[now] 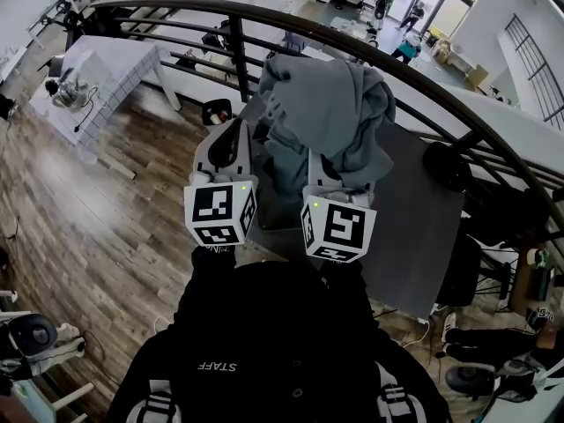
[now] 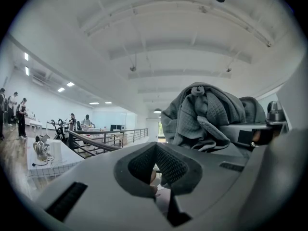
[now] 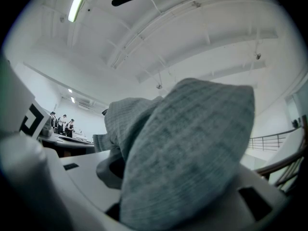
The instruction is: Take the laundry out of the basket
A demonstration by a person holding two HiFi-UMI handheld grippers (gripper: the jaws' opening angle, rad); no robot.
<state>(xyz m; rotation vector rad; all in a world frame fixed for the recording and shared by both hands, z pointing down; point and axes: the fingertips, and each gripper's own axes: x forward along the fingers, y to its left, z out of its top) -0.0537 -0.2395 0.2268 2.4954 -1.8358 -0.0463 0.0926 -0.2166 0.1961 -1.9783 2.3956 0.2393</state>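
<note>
A grey waffle-knit garment (image 1: 326, 113) hangs bunched in the air in front of me. My right gripper (image 1: 339, 166) is shut on it, and the cloth drapes over its jaws. In the right gripper view the garment (image 3: 192, 148) fills the space between the jaws and hides the pads. My left gripper (image 1: 231, 141) is raised just left of the garment, apart from it. Its ribbed pads (image 2: 168, 165) meet with nothing seen between them. From the left gripper view the garment (image 2: 207, 114) sits heaped to the right. No basket shows plainly; the cloth hides what lies under it.
A dark grey table (image 1: 423, 227) stands below and to the right. A curved black railing (image 1: 264, 16) runs behind it, over a lower hall. A white table with a checked cloth (image 1: 115, 69) is at the left, on a wooden floor (image 1: 97, 210). A black chair (image 1: 445, 166) stands at the right.
</note>
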